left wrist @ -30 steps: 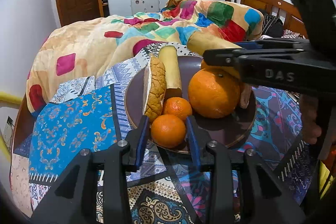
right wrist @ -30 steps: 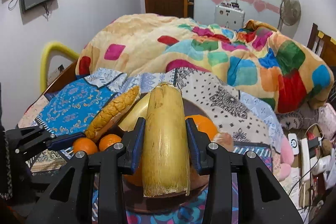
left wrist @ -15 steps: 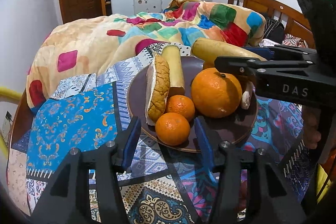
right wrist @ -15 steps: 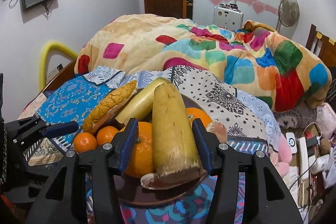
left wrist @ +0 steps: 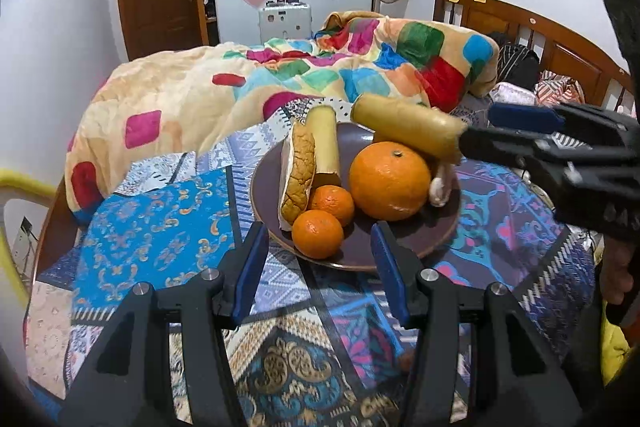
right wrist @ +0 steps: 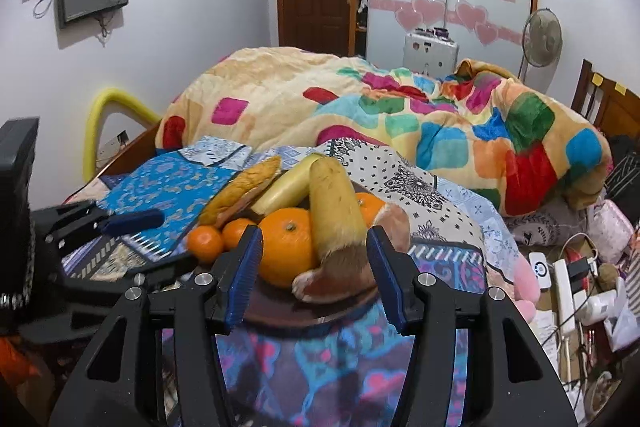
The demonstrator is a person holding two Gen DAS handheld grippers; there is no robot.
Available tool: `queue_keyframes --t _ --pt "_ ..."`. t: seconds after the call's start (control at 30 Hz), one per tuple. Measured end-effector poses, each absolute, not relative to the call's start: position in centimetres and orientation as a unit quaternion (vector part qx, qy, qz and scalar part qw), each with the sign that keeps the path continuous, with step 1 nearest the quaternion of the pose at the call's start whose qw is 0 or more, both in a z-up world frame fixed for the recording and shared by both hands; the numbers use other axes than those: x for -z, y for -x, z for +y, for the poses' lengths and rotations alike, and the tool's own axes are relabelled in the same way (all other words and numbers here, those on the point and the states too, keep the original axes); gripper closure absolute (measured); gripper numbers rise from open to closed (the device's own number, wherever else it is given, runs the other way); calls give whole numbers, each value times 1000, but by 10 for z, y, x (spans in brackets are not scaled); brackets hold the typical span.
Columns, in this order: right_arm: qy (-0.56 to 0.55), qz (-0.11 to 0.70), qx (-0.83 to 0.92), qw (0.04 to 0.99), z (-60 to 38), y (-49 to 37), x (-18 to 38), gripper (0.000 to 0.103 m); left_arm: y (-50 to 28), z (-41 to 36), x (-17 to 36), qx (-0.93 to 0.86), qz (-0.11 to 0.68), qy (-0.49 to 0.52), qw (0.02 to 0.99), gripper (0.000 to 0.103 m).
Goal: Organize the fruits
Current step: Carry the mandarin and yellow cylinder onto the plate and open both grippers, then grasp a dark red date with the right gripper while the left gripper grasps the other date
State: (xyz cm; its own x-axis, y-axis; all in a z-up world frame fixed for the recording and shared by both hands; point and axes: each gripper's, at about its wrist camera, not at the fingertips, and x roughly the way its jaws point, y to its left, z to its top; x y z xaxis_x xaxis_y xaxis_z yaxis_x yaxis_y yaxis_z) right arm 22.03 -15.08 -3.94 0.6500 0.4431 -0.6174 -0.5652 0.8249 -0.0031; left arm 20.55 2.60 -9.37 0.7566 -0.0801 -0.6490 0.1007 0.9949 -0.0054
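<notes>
Patchwork cloth (left wrist: 160,227) underneath; brown plate (left wrist: 400,247) centre, fruit piled on it. Left gripper (left wrist: 318,259) angled down at near rim, jaws spread, empty. Right gripper (right wrist: 314,267) likewise spread, empty, tan cylinder (right wrist: 334,207) beyond. Large orange (left wrist: 390,181), near mandarin (left wrist: 318,233) on plate.

- My right gripper (right wrist: 314,277) was clamped on the long yellow fruit (right wrist: 334,209) a second ago; its pads now stand clear, and the fruit lies propped on the big orange (right wrist: 286,247).
- My left gripper (left wrist: 316,271) had the near small orange (left wrist: 317,234) between its pads; it has let go and drawn back toward the lower frame.
</notes>
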Motion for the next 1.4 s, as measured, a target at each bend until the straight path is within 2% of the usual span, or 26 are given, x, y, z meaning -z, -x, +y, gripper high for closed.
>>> queue_keyframes --t 0.2,0.27,0.33,0.53,0.6,0.67,0.73,0.93,1.03,1.23,1.3,1.4 --pt "108 302 -293 901 -158 -178 41 50 -172 30 77 34 334 -12 942 38" --pt "107 307 -299 897 -158 -168 48 41 -164 34 76 29 337 -7 941 37" --pt "101 319 -305 892 -157 -160 60 36 -157 37 78 26 342 -2 939 35" --pt "103 360 -312 873 -148 -152 101 36 -141 45 97 18 367 1 930 32" --pt "105 371 -318 866 -144 -154 111 40 -137 46 105 20 375 -1 927 32" --pt "114 372 -316 865 -140 -153 115 54 -134 47 110 22 379 -5 925 32" --pt "119 375 -319 862 -137 -155 119 60 -132 46 116 25 382 -11 924 32" --pt "109 369 -336 860 -132 -161 119 69 -133 37 127 38 392 -16 919 32" --pt "101 369 -353 853 -127 -163 119 84 -135 33 129 44 395 -11 917 32" --pt "98 363 -351 858 -130 -162 119 86 -138 25 131 60 399 -1 915 33" --pt "92 360 -345 862 -137 -160 117 86 -140 20 131 69 402 -1 913 43" --pt "83 353 -335 870 -151 -158 110 86 -142 12 133 84 407 -2 910 49"
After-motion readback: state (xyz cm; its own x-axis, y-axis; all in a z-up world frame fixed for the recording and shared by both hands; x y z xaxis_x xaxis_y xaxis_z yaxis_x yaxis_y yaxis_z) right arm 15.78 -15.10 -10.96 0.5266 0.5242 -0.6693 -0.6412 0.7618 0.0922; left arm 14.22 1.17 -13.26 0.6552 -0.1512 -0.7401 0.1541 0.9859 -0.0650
